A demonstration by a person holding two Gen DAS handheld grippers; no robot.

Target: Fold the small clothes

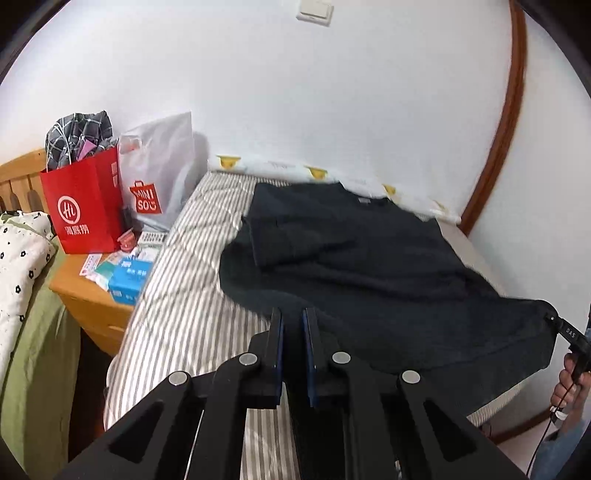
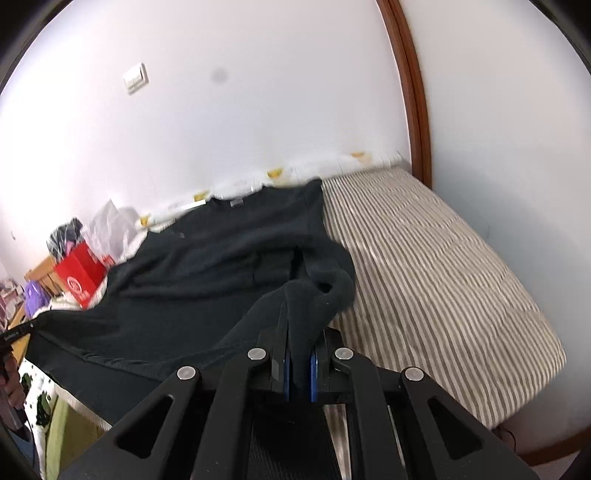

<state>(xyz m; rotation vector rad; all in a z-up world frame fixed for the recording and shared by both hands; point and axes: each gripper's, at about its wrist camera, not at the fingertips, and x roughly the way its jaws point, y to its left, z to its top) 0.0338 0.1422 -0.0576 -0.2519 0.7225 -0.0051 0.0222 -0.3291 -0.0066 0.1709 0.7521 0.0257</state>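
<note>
Left gripper (image 1: pixel 292 317): nearest in the left wrist view; jaws drawn together on the near hem of the dark garment, cloth pinched between the blue pads. Its black tip also shows at the left edge of the right wrist view (image 2: pixel 31 325), holding the hem corner.

Right gripper (image 2: pixel 300 332): jaws clamped on a thick bunch of the same garment, which bulges up between the 2 pads. In the left wrist view its black body shows at the right edge (image 1: pixel 565 328), touching the garment's near corner.

Hand (image 1: pixel 565 384): a person's hand grips the right gripper's handle, low at the right edge.

Dark garment (image 1: pixel 369 266): a navy sweater spread across the bed, neckline with a small grey tag toward the wall, 1 sleeve folded over the chest. The near hem hangs taut between the 2 grippers and appears raised off the bed; blur makes the gap hard to confirm.

Bed (image 2: pixel 443 266): grey-and-white striped cover, bare to the right of the garment.

Nightstand (image 1: pixel 85 291): wooden, just beside the bed, carrying a blue box (image 1: pixel 129 280) and small packets.

Red paper bag (image 1: pixel 85 206): upright on the nightstand, plaid cloth protruding from the top.

White shopping bag (image 1: pixel 159 170): behind the red bag, against the wall.

Wall switch (image 1: pixel 315 13): high on the white wall, farthest back.
</note>
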